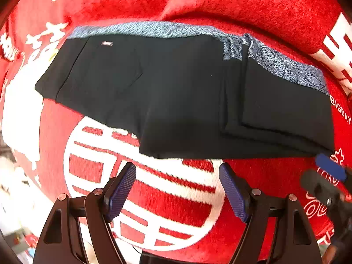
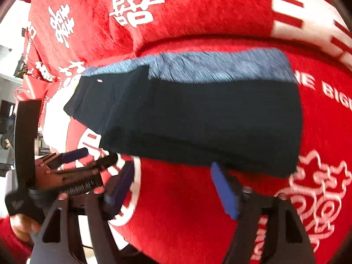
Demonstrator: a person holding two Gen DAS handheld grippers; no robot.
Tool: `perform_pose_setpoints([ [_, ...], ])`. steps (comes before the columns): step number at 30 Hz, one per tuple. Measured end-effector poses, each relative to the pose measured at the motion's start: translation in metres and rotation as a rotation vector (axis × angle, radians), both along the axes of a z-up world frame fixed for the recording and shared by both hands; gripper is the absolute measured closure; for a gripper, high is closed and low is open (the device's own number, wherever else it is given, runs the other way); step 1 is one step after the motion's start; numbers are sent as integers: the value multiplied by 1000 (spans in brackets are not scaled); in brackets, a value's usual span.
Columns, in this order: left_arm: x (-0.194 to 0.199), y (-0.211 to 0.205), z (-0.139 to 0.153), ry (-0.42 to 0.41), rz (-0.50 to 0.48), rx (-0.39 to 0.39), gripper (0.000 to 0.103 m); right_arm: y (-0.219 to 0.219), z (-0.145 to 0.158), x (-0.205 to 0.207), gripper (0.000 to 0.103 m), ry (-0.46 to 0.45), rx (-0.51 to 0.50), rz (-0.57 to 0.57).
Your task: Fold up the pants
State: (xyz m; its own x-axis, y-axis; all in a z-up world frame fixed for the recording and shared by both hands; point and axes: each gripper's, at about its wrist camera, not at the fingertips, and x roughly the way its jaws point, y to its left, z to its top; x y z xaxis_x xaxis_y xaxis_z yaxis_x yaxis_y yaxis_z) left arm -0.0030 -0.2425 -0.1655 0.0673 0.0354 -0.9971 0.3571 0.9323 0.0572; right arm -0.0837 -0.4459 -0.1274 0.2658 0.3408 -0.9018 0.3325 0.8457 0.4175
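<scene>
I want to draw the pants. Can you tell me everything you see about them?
The pants are black soft cloth with a blue patterned strip along the far edge. There is a back pocket with a tiny label. They lie flat on the red cloth with white letters, one end folded over into layers. Both open claws, left claw and right claw, are near the front edge, holding nothing.

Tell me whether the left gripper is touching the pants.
Apart. In the left wrist view the left gripper hangs open, and a strip of red cloth shows between its fingertips and the near edge of the pants.
</scene>
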Motion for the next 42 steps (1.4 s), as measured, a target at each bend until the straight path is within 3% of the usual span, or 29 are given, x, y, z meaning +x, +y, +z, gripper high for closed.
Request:
perform_pose_setpoints([
  [6,-14,2,8,-4,34,-13,24,1,-1,-29,24,68,-1,-18],
  [16,4,33,-4,36,-28,-37,24,21,-5,-36,24,140,-47,-122],
  [26,63,101,0,28,-43,-45,24,88,3,13,24,152,-59,-211],
  [33,98,145,-9,37,20,-76,24,132,3,62,24,157,-118,-120],
  [42,140,188,-22,38,126,-127,24,147,-9,111,24,167,-189,-31],
])
